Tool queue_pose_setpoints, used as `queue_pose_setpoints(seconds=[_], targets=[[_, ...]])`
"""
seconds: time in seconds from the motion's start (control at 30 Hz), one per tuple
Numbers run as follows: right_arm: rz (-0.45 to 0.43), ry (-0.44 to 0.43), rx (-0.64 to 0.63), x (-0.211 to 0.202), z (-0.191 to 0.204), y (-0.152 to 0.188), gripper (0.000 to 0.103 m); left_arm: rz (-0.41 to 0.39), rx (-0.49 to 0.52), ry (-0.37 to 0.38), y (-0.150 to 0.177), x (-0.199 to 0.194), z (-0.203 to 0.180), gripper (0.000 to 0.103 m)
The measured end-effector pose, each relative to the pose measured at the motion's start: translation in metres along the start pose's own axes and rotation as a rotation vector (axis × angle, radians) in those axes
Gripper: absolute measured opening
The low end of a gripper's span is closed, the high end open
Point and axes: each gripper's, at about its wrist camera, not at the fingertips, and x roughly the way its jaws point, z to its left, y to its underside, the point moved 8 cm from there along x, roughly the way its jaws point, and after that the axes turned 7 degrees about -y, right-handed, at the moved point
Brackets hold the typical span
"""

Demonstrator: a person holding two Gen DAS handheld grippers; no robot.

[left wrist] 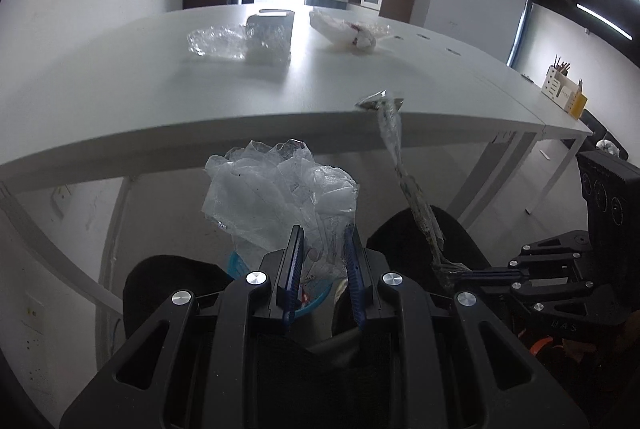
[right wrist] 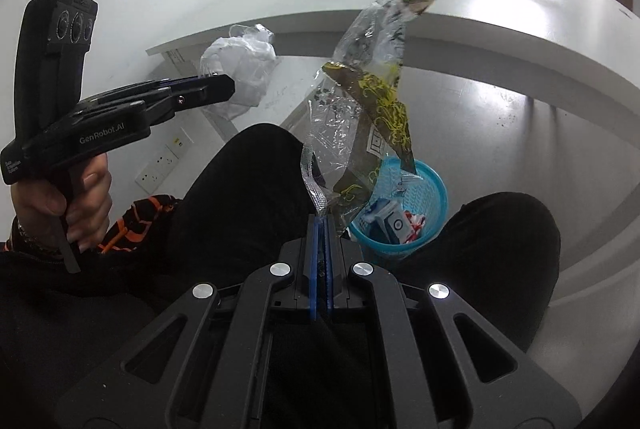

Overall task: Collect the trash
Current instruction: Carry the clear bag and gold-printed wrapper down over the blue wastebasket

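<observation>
My left gripper point(left wrist: 322, 229) is shut on a crumpled clear plastic bag point(left wrist: 276, 189), held in the air in front of the white table's edge point(left wrist: 200, 133); the bag also shows in the right wrist view point(right wrist: 240, 69). My right gripper point(right wrist: 321, 219) is shut on a long clear wrapper with brown and yellow print point(right wrist: 364, 97), which hangs upward above a blue mesh bin point(right wrist: 428, 189) on the floor. The bin holds several scraps. In the left wrist view the wrapper point(left wrist: 416, 197) shows edge-on.
On the table lie a clear plastic bag point(left wrist: 224, 43), a white box point(left wrist: 272, 37) and a white crumpled bag point(left wrist: 348, 29). A desk organizer point(left wrist: 562, 89) stands at the far right. The person's black-clad knees point(right wrist: 248, 197) flank the bin.
</observation>
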Motion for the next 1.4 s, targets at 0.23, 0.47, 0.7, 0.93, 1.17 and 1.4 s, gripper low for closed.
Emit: queue_pose_setpoints(seconds=[0.23, 0.47, 0.7, 0.93, 1.17, 1.4], targets=[[0.065, -0.001, 0.03, 0.027, -0.007, 0.013, 0.002, 0.083, 0.009, 0.042, 0.024, 0.033, -0.014, 0.02], [0.114, -0.024, 0.142, 0.061, -0.029, 0.03, 0.002, 0.153, -0.088, 0.066, 0.042, 0.071, 0.0, 0.02], [0.15, 0.014, 0.204, 0.097, -0.049, 0.034, 0.002, 0.211, -0.139, 0.058, 0.055, 0.113, 0.011, 0.02], [0.188, 0.077, 0.216, 0.128, -0.075, 0.024, 0.002, 0.27, -0.191, 0.033, 0.065, 0.15, 0.029, 0.02], [0.219, 0.127, 0.233, 0.156, -0.104, 0.015, 0.002, 0.31, -0.261, 0.005, 0.069, 0.184, 0.047, 0.02], [0.268, 0.158, 0.285, 0.191, -0.131, 0.01, 0.002, 0.389, -0.316, -0.004, 0.073, 0.218, 0.055, 0.02]])
